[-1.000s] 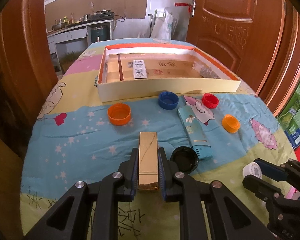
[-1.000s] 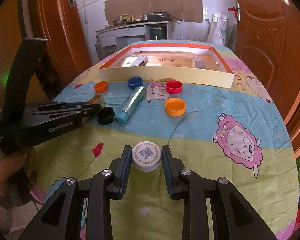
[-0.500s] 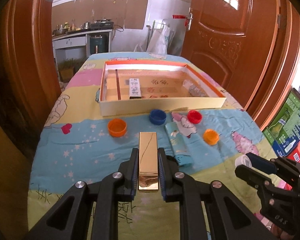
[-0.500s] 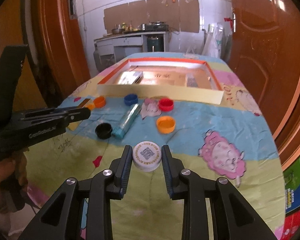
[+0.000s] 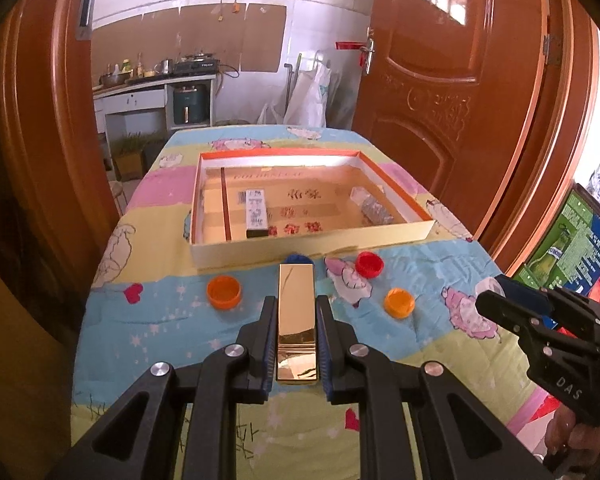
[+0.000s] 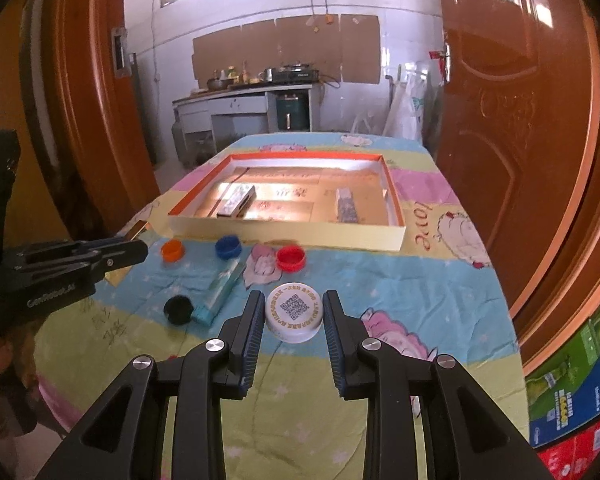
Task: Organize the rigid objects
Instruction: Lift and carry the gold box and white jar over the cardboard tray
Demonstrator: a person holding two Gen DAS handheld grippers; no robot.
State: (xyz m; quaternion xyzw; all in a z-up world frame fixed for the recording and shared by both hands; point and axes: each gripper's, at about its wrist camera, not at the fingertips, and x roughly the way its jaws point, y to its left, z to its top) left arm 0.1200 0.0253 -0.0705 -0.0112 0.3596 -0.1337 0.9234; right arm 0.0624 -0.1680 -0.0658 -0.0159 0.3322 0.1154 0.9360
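The left gripper (image 5: pixel 296 334) is clamped on a gold box (image 5: pixel 296 312), carried in the air above the table's near half, its long axis pointing at the open tray (image 5: pixel 312 246) toward the far end. The right gripper (image 6: pixel 293 320) pinches a white cap (image 6: pixel 293 312), also lifted clear of the cloth.

The gold box looks like stiff, light card with a glossy foil skin, so it is likely slick; the pads (image 5: pixel 269 344) hold its 2 long sides near the rear end, which leaves most of the length overhanging forward and free to droop if the grip loosens. The white cap is probably rigid, light plastic, held across its widest part, a steady hold.

Loose on the cloth near the tray's front wall lie 2 orange caps (image 5: pixel 223 291), a red cap (image 5: pixel 370 264), a blue cap (image 6: pixel 228 247), a black cap (image 6: pixel 178 309) and a teal tube (image 6: pixel 220 292).

From the left wrist the gold box hides most of the blue cap, and the black cap and teal tube are not seen. The tray already holds 2 boxes; their print is too small to read.
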